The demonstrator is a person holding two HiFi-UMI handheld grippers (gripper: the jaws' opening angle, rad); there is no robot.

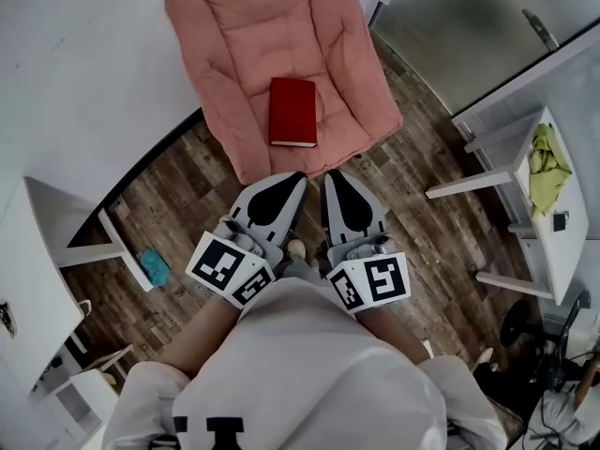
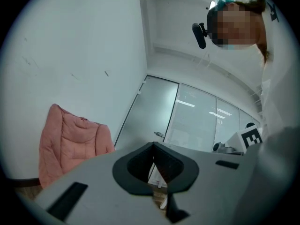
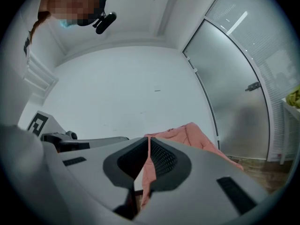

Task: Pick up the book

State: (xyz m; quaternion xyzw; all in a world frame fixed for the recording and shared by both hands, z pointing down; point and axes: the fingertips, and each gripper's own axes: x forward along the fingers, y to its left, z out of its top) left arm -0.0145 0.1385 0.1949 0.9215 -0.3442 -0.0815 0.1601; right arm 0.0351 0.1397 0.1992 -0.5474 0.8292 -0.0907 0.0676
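A dark red book (image 1: 292,112) lies flat on the seat of a pink padded floor chair (image 1: 244,36) that leans against the white wall. My left gripper (image 1: 294,177) and right gripper (image 1: 335,174) are held side by side just short of the chair's front edge, pointing at it, both shut and empty. The book is a short way beyond their tips. In the left gripper view the shut left gripper (image 2: 152,147) has the pink chair (image 2: 70,142) off to its left. In the right gripper view the pink chair (image 3: 199,136) shows just past the closed right gripper (image 3: 149,140). Neither gripper view shows the book.
A white table (image 1: 562,232) with a yellow-green cloth (image 1: 548,162) stands at the right. White furniture (image 1: 37,270) and a teal object (image 1: 155,267) sit at the left. A frosted glass door (image 1: 459,26) is at the back right. The floor is wood planks (image 1: 422,242).
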